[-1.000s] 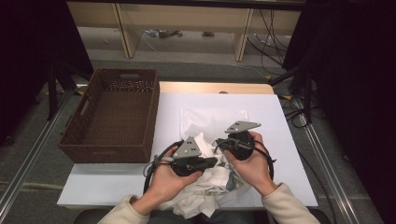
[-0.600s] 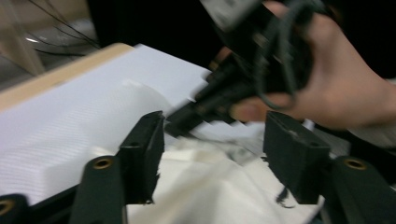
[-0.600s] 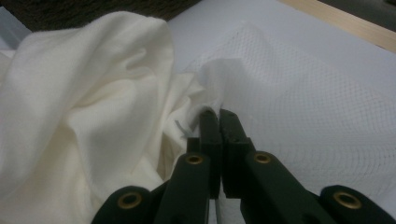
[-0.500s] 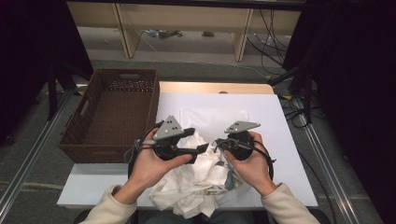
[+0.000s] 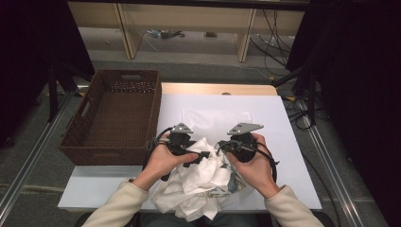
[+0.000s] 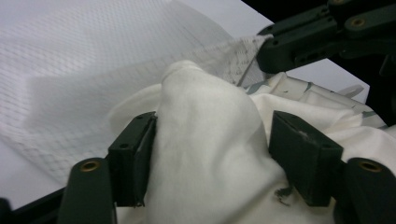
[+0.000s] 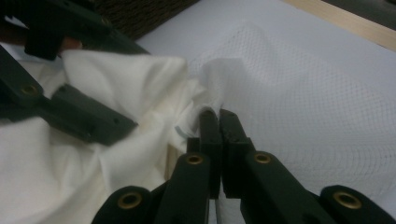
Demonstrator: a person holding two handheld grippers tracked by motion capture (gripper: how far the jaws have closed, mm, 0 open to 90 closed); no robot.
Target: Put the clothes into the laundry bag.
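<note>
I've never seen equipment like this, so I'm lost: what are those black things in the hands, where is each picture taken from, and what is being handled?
A person holds two hand-held grippers with black jaws. The high view looks down on the white table; each gripper also carries its own camera. A brown woven basket stands at the left. The right gripper is shut on the edge of a white mesh bag. The left gripper has just opened, and a bunched white cloth bulges between its open jaws.
</note>
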